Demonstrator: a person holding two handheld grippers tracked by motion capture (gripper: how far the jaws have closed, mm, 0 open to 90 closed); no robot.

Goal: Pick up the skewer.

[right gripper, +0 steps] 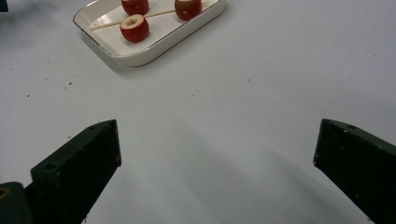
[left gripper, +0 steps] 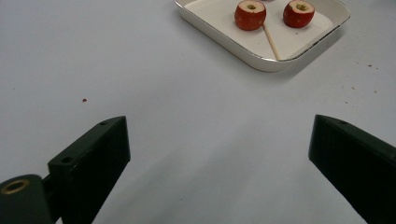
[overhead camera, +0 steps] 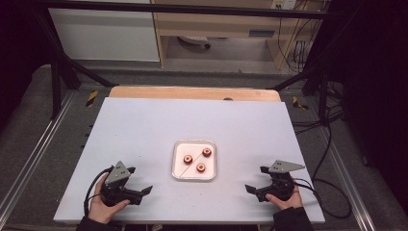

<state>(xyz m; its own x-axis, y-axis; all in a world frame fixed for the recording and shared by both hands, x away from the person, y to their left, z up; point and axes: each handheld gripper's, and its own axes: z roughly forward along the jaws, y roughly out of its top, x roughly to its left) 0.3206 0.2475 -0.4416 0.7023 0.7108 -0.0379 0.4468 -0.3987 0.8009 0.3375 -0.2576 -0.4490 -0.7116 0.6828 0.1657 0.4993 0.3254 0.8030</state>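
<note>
High view: three small red cored fruits point(overhead camera: 200, 167) and a thin wooden skewer point(overhead camera: 186, 166) lie in the white square tray point(overhead camera: 176, 166) mid-worktop. I judge them light, soft, slippery; I'd pinch their sides gently. Both the left hand-held gripper point(overhead camera: 140, 186) and the right hand-held gripper point(overhead camera: 256, 179) gape wide, empty.

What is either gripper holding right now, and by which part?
Nothing is held. The left gripper and right gripper both stand open over the bare table, apart from the tray with its cored red fruits and skewer.
</note>
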